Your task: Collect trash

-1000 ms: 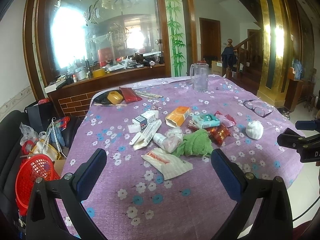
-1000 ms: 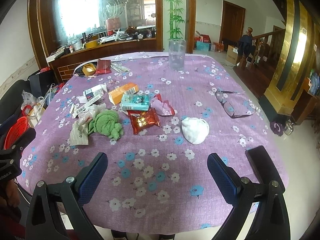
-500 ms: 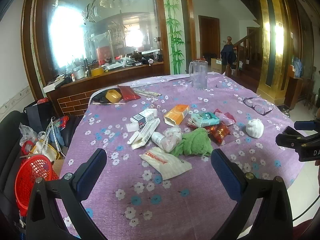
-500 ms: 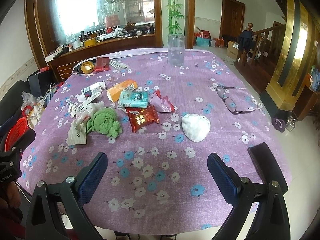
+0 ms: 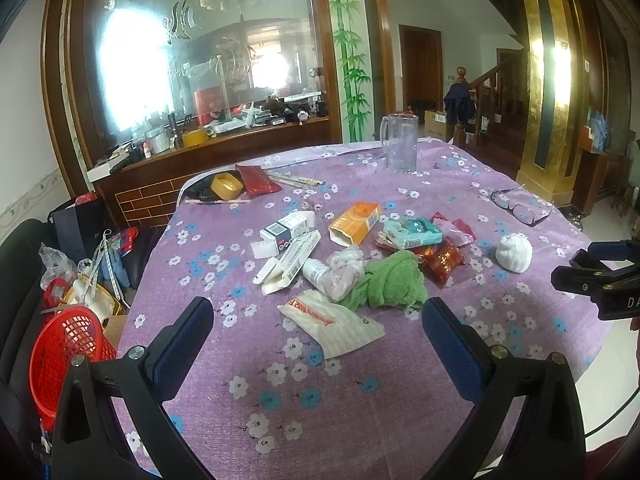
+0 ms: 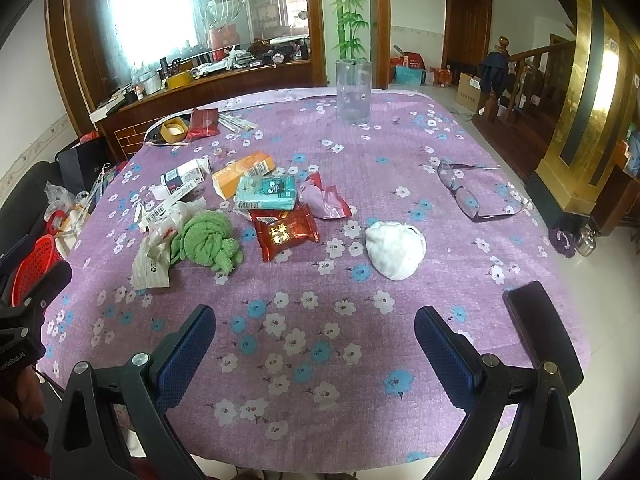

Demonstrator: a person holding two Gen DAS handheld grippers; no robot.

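Note:
Trash lies mid-table on a purple flowered cloth (image 5: 360, 408): a white paper bag (image 5: 336, 326), a green cloth (image 5: 390, 280), a red snack packet (image 6: 286, 236), an orange box (image 5: 354, 224), a teal tissue pack (image 6: 266, 192), a pink wrapper (image 6: 326, 202), white boxes (image 5: 286, 230) and a white crumpled ball (image 6: 394, 248). My left gripper (image 5: 318, 338) is open and empty, just short of the paper bag. My right gripper (image 6: 314, 346) is open and empty, near the table's front edge, below the white ball. A red mesh basket (image 5: 64, 354) stands left of the table.
A clear jug (image 5: 398, 142), glasses (image 6: 464, 194), a tape roll (image 5: 226, 186) and a red pouch (image 5: 256, 180) sit further back. A black phone (image 6: 538, 332) lies at the front right edge. Bags and clutter (image 5: 86, 276) crowd the floor at left.
Both grippers have moved slightly closer to the table's trash pile. Nothing has been taken hold of.

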